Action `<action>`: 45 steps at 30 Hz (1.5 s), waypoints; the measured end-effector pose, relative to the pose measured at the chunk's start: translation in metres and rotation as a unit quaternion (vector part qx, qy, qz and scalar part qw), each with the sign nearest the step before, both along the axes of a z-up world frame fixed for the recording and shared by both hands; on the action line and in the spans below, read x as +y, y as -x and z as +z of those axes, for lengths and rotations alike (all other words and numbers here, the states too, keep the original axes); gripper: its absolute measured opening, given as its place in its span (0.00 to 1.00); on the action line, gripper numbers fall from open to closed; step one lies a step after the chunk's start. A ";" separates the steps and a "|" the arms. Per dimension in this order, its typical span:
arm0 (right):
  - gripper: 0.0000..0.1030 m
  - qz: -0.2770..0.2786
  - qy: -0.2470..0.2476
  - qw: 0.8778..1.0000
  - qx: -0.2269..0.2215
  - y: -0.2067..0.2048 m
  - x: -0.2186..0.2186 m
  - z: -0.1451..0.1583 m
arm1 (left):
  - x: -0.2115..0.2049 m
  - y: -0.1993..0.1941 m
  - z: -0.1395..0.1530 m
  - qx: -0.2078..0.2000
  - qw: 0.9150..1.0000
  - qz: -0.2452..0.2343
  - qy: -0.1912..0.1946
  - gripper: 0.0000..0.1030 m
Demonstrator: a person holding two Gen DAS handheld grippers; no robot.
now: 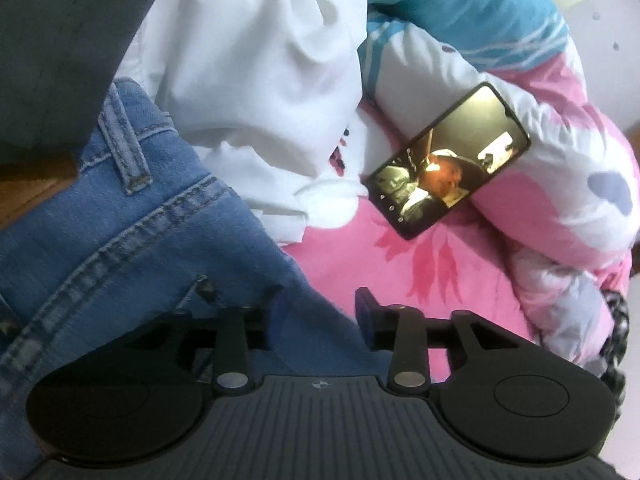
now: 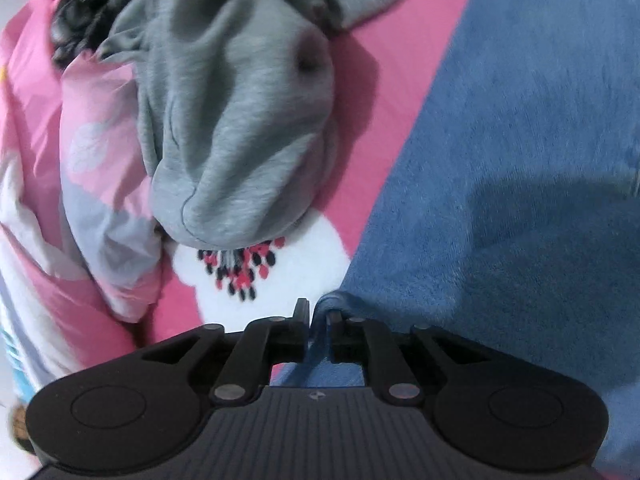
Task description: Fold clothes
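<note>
We lay the jeans (image 1: 120, 216) on the bed (image 1: 360, 264), left hand-held gripper (image 1: 320, 308) open and empty, right hand-held gripper (image 2: 319, 316) nearly closed around a denim fold, to flatten them for folding.

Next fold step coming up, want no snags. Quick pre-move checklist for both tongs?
1. Left tongs open, nothing pinched: ok; jeans lie under the gap.
2. Right tongs on blue cloth: cannot tell; an edge sits between nearly shut jaws, pinch unclear.
3. Phone off the clothes: not ok, it lies on the pink bedding beside the white garment.
4. Grey garment apart from blue cloth: ok.
5. Jeans flat: cannot tell.
</note>
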State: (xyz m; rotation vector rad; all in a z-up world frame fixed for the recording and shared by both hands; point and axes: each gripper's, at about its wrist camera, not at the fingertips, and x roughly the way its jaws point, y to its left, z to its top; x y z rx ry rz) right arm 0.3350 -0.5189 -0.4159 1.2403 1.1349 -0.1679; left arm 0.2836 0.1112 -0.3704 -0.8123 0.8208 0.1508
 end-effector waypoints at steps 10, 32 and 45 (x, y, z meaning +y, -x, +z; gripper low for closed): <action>0.46 0.172 0.144 0.974 -0.040 0.062 -0.015 0.124 | -0.016 -0.008 0.009 0.008 0.999 -0.006 -0.035 0.53; 0.02 0.382 0.524 0.758 -0.062 0.121 0.017 0.117 | -0.177 0.050 0.056 -0.015 0.938 -0.333 -0.095 0.57; 0.51 0.055 0.471 0.877 -0.074 -0.018 -0.135 0.128 | -0.190 0.041 0.047 -0.008 0.930 -0.340 -0.141 0.57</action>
